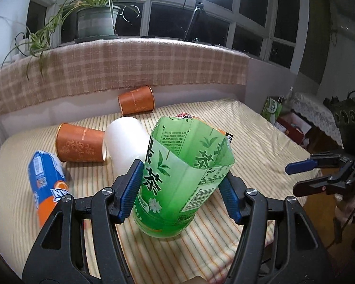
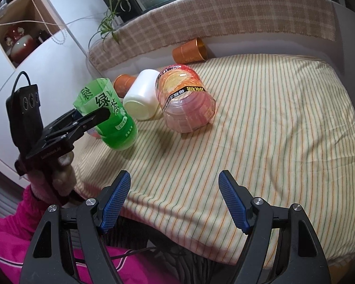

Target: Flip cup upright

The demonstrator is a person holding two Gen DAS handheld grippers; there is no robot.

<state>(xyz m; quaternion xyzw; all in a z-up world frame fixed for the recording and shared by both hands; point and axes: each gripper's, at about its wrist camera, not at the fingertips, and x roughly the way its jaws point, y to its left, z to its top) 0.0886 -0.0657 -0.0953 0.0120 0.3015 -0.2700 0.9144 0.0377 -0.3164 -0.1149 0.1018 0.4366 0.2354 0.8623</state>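
A green cup (image 1: 177, 177) cut from a tea bottle stands tilted, open end up, its base on the striped cloth. My left gripper (image 1: 181, 179) is shut on the green cup, one blue pad on each side. In the right wrist view the green cup (image 2: 106, 113) leans left in that gripper (image 2: 94, 116). My right gripper (image 2: 175, 201) is open and empty above the front edge of the cloth; it also shows at the right of the left wrist view (image 1: 303, 172).
Lying on the striped cloth (image 2: 272, 130): a white cup (image 1: 126, 137), two orange paper cups (image 1: 80, 146) (image 1: 136, 100), a blue and orange cup (image 1: 47, 182), and a pink clear cup (image 2: 187, 101). A checked ledge (image 1: 120, 68) with a potted plant (image 1: 97, 21) runs behind.
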